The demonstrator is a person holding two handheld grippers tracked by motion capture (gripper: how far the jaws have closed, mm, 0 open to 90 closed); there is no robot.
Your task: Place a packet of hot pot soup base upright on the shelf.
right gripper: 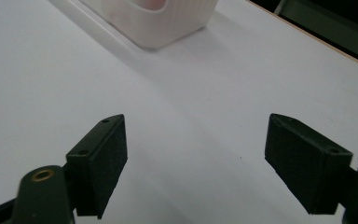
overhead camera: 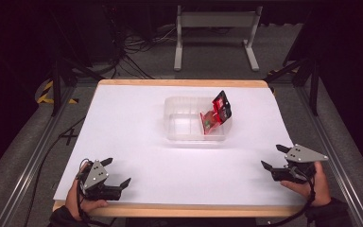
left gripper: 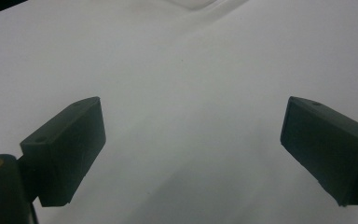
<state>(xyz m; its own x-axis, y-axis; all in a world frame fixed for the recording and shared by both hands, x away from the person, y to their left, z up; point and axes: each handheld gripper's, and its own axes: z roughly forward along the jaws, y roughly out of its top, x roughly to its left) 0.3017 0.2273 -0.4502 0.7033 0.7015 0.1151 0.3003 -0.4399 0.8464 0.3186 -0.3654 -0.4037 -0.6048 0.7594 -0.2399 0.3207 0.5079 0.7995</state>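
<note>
White sheeting is covering the wood-edged rectangular table (overhead camera: 123,118), w/ pale wood showing along the far & near edges. A clear plastic rectangular container (overhead camera: 184,126) is being seen on the sheet, slightly right of centre & toward the far half. A red and black glossy packet (overhead camera: 217,113) is being propped inside it at the right end, tilted, its upper part sticking up above the rim & leaning on the right wall.

Left gripper (overhead camera: 115,173) is being held in the person's left hand (overhead camera: 78,201) at the near-left corner of the table, jaws spread wide w/ nothing between them; the grey three-cornered plate is being shown on top. In the left gripper view (left gripper: 193,140) both black jaws are being seen well apart over bare white sheet, & a bit of the clear container is just showing at the top edge.

Right gripper (overhead camera: 272,158) is being held in the right hand (overhead camera: 316,187) at the near-right edge, jaws also spread & gripping nothing. In the right gripper view (right gripper: 196,154) the jaws are being seen wide apart above the sheet, w/ a corner of the container (right gripper: 163,23) at top, well apart from the tips.

Both grippers are being kept well away from the container. Beyond the table, grey carpeted floor (overhead camera: 146,66), loose black cables & a white metal stand (overhead camera: 215,28) are being seen in dim light.
</note>
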